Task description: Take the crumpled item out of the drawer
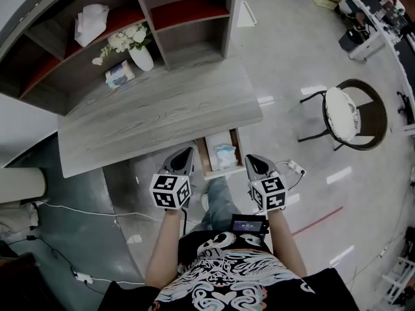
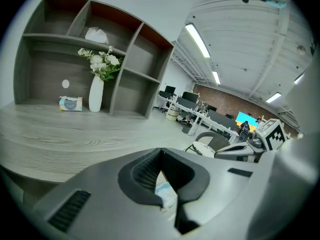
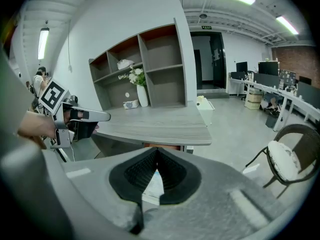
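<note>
The drawer [image 1: 209,157] stands pulled out under the front edge of the grey desk [image 1: 162,112]. In it lies a crumpled pale blue and white item [image 1: 225,154]. My left gripper [image 1: 187,152] hovers just left of the drawer and my right gripper [image 1: 250,159] just right of it, both above drawer level. Each has its jaws closed tip to tip with nothing between them. In the left gripper view the left gripper [image 2: 160,153] shows the crumpled item [image 2: 165,193] below through its gap. In the right gripper view the right gripper [image 3: 157,152] shows the same item [image 3: 153,186].
A shelf unit [image 1: 162,24] at the desk's back holds a white vase of flowers [image 1: 137,47], a tissue pack [image 1: 119,74] and a white bundle [image 1: 91,22]. A round-seated chair [image 1: 343,112] stands to the right. Cables [image 1: 71,212] trail on the floor at left.
</note>
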A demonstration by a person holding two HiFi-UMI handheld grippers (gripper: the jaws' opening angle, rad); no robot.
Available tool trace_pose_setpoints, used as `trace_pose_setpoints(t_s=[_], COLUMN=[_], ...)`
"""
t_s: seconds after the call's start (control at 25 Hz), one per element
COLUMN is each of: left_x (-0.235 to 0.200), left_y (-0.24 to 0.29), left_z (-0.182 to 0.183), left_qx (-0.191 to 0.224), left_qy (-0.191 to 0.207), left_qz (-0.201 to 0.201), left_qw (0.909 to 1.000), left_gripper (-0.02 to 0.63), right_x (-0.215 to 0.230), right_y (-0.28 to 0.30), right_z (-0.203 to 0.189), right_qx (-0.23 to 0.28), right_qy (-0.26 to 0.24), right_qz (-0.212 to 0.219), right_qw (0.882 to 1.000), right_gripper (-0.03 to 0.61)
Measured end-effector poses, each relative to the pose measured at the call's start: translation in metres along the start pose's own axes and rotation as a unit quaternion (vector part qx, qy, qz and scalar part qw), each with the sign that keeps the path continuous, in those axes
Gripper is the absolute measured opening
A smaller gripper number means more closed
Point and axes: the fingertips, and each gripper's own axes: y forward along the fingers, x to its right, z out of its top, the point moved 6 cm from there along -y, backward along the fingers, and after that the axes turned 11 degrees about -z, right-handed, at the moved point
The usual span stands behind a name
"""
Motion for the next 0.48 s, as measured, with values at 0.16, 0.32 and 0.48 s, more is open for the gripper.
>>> trace_pose_setpoints(t_s=[0.16,0.32,0.48], left_x=[-0.009,-0.018,-0.024], left_y=[0.007,0.013,0.015], left_z=[-0.009,-0.013,-0.022], left_qx=[-0.018,-0.024,-0.032], left_qy=[-0.003,-0.009,-0.019], left_qz=[0.005,0.009,0.014], left_qw=[0.9998,0.9996,0.9992], left_gripper=[0.0,0.0,0.0], right_x=[-0.001,0.0,-0.002], right_y=[0.012,0.023,0.033], right_z=[-0.004,-0.009,-0.017], right_qx=[-0.015,-0.026,-0.036], right_qy=[-0.007,-0.013,-0.024], right_qz=[0.007,0.009,0.009], right_qw=[1.0,1.0,0.999], right_gripper=[0.005,0.005,0.005])
